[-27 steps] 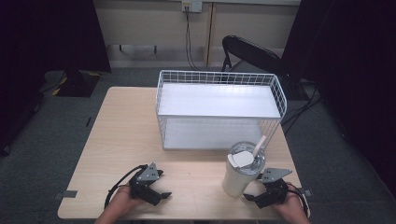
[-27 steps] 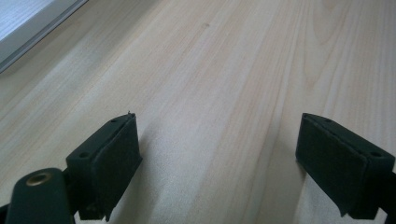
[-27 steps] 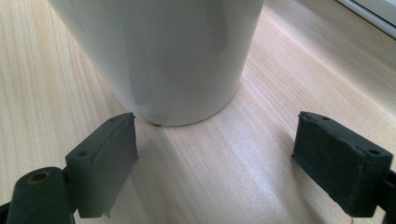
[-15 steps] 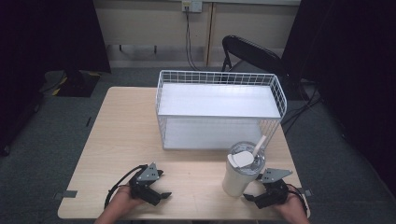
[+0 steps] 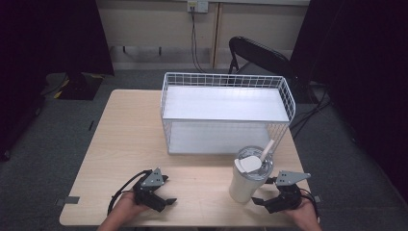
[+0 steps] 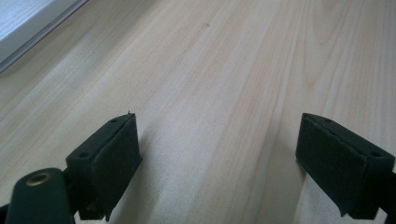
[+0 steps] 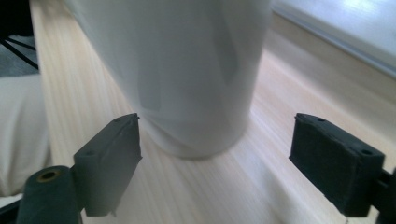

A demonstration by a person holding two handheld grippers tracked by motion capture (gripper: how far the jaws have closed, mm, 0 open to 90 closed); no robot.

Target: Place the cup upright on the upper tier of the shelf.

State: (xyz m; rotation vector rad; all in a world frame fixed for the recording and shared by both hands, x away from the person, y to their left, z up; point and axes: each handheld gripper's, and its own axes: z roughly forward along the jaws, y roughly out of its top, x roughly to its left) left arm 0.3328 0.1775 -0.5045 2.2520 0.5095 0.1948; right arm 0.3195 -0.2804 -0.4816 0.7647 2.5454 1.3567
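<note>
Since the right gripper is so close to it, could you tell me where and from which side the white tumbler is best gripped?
Grip the white tumbler around its lower body, coming level from the person's side. It stands upright, its wall is round and plain there, and the right gripper already faces it, jaws open wider than the base. The lid and straw probably make a top grip awkward.

No legible text, label, brand, number or sign appears on the white tumbler (image 5: pixel 246 180) or anything beside it.

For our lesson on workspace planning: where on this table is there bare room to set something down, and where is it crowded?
Free: the table left of the wire basket, and the front strip between the left hand-held gripper and the tumbler. Crowded: the front right corner, where the right hand-held gripper sits open beside the tumbler, close to the basket.
</note>
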